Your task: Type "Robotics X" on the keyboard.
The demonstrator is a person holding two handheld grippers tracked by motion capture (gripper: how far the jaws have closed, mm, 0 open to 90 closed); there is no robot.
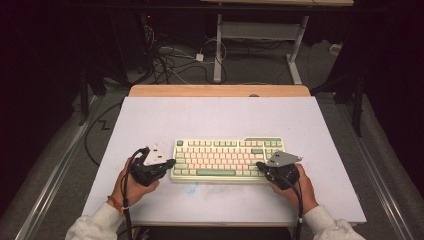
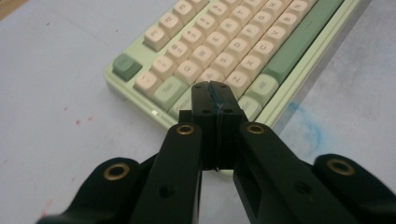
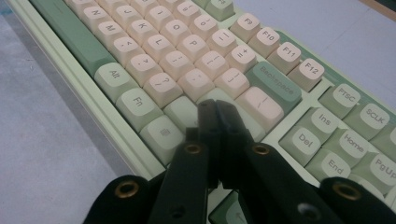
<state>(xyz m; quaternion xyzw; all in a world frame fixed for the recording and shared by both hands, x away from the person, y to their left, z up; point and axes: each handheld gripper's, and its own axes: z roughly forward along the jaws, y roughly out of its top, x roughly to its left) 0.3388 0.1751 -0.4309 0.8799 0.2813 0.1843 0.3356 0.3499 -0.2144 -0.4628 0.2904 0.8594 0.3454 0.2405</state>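
Hovering at either end of a keyboard, the left gripper and right gripper are both closed, empty. Key-pressing looks barely begun (no key visibly depressed).

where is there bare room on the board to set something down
Free: the wide strip between the keyboard and the board's far wooden edge. Crowded: the near side, where the left gripper and right gripper meet the keyboard's ends.

Table light: I see the white tabletop evenly lit from above.
Surroundings: dark, murky floor.
Gripper views: near black jaws blurred; keyboard keys sharper.
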